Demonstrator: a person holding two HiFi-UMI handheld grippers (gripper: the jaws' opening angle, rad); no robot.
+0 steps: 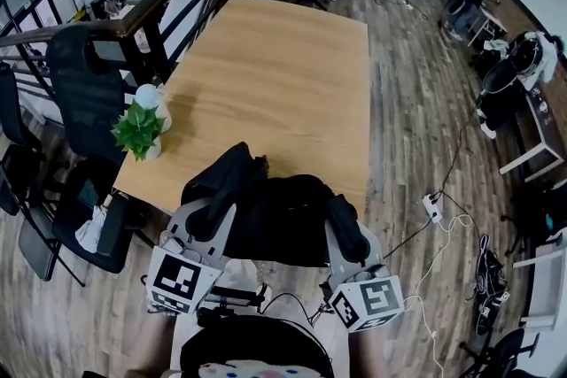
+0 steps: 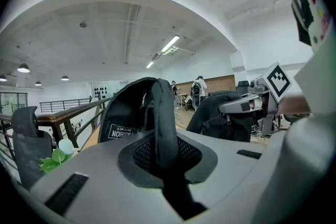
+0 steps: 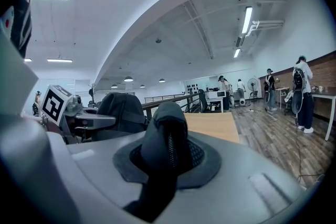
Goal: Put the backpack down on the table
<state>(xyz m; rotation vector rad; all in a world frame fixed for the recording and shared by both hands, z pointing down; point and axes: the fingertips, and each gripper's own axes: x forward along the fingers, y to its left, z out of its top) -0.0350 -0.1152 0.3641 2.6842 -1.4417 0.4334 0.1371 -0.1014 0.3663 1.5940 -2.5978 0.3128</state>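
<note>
**Spotter:** Where's the backpack right now?

**Me:** Slung between my two claws. My left gripper pinches a padded strap, and my right gripper is clamped on a zippered fold. The bag's long axis runs side to side, from one claw to the other.

**Spotter:** And the table?

**Me:** Straight ahead of both tips. The bag overlaps its near edge, with the left claw's end farther in. I can't tell if the bottom touches. I'd say go forward and down, both hands level.
</note>
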